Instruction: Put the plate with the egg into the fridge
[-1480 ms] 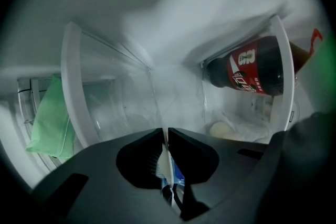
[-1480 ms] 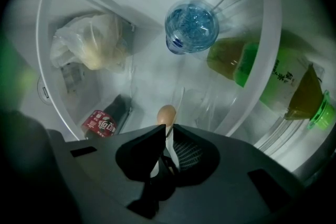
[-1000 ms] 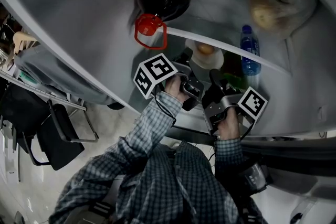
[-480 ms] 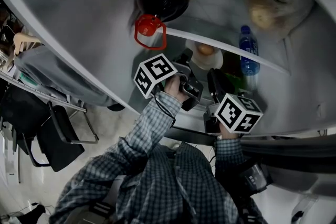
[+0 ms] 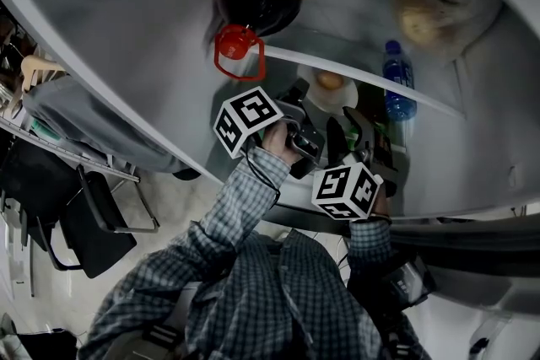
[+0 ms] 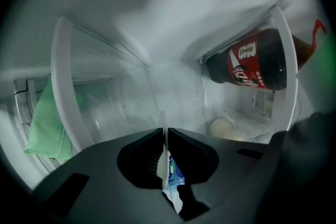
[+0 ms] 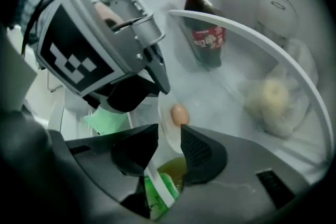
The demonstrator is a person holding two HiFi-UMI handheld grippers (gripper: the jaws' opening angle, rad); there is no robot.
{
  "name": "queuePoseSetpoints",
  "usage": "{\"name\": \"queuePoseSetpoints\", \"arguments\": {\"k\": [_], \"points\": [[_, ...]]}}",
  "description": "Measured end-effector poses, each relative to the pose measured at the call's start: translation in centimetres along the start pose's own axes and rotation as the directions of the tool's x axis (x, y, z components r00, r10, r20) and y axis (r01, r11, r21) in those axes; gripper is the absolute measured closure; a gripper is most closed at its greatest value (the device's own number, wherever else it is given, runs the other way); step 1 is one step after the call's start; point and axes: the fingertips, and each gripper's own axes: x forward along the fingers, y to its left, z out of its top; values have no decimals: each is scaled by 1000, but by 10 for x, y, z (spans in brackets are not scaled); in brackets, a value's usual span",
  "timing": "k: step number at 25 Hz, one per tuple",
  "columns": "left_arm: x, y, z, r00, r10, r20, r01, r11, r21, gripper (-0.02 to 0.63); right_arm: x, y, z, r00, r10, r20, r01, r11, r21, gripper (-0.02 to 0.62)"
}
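**Plate inside the fridge (image 5: 126, 21), gripped from the left only**
Left tongs (image 6: 164, 132) are clamped on the near-left rim of the plate (image 5: 342, 97), with the egg (image 7: 179, 114) lying just beyond. Right tongs (image 7: 169, 128), their jaws just opened, stand apart around the near-right rim without pressing.

Head view: one edge of the plate (image 5: 344, 101) covered by the left tongs (image 5: 300, 94). Blue bottle (image 5: 396, 76) crossed by the shelf rail (image 5: 295, 56).

Left gripper view: plate edge-on, only a thin pale line. Green sheet (image 6: 50, 123) behind a white bar (image 6: 62, 86), cannot tell what.

Right gripper view: bagged pale lump (image 7: 273, 96) blurred, unidentified. Green pack (image 7: 160, 186) print too blurred to read, lower end out of sight.
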Motion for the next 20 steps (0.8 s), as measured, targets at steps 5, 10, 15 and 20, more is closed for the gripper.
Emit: {"name": "queuePoseSetpoints", "arguments": {"k": [5, 10, 15, 20], "points": [[0, 1, 0, 1000, -2, -1, 2, 1000, -9, 577, 10, 7, 8, 999, -43, -15, 40, 984, -174, 479], [0, 1, 0, 1000, -12, -3, 12, 1000, -21, 577, 16, 9, 10, 997, -78, -26, 70, 970, -232, 480], [0, -1, 0, 999, -32, -8, 31, 999, -32, 577, 18, 10, 9, 995, -91, -47, 74, 956, -283, 581], [-2, -5, -5, 998, -60, -35, 59, 998, -20, 577, 21, 4, 5, 992, -110, -55, 90, 955, -282, 583]]}}
